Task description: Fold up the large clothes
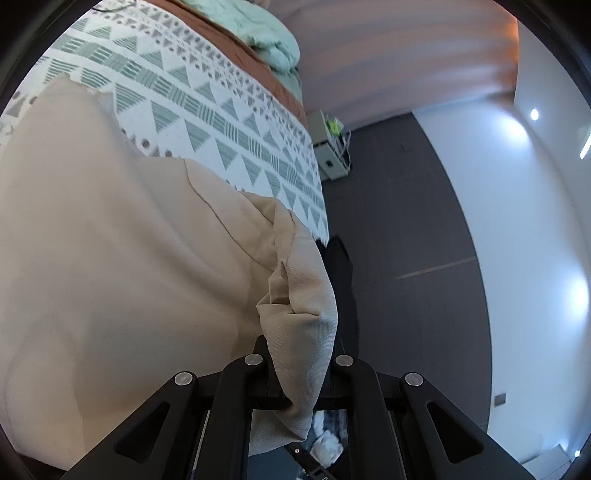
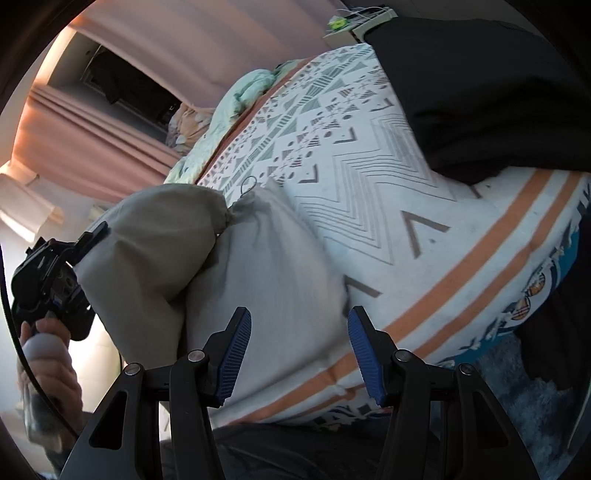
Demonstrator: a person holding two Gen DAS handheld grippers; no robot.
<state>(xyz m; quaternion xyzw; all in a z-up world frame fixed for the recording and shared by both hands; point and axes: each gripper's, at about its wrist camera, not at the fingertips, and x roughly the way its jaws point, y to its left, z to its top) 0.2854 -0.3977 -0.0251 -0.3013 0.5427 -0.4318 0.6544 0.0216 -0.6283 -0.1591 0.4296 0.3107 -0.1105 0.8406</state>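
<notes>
A large beige garment point(image 1: 122, 258) lies over the patterned bed cover point(image 1: 229, 122) and fills the left half of the left wrist view. My left gripper point(image 1: 301, 350) is shut on a bunched fold of it, and the cloth runs down between the fingers. The right wrist view shows that same gripper point(image 2: 92, 236) at the far left, holding up a lobe of the garment point(image 2: 155, 251). My right gripper point(image 2: 299, 332) is open. Its blue pads point(image 2: 236, 354) stand apart in front of the pale cloth and press on nothing.
A black garment point(image 2: 480, 92) lies on the bed's far right. A mint-green duvet point(image 1: 269, 33) is heaped at the head end. A small white cabinet point(image 1: 330, 147) stands on the dark floor point(image 1: 406, 240) beside the bed. A person's hand point(image 2: 48, 350) grips the left tool.
</notes>
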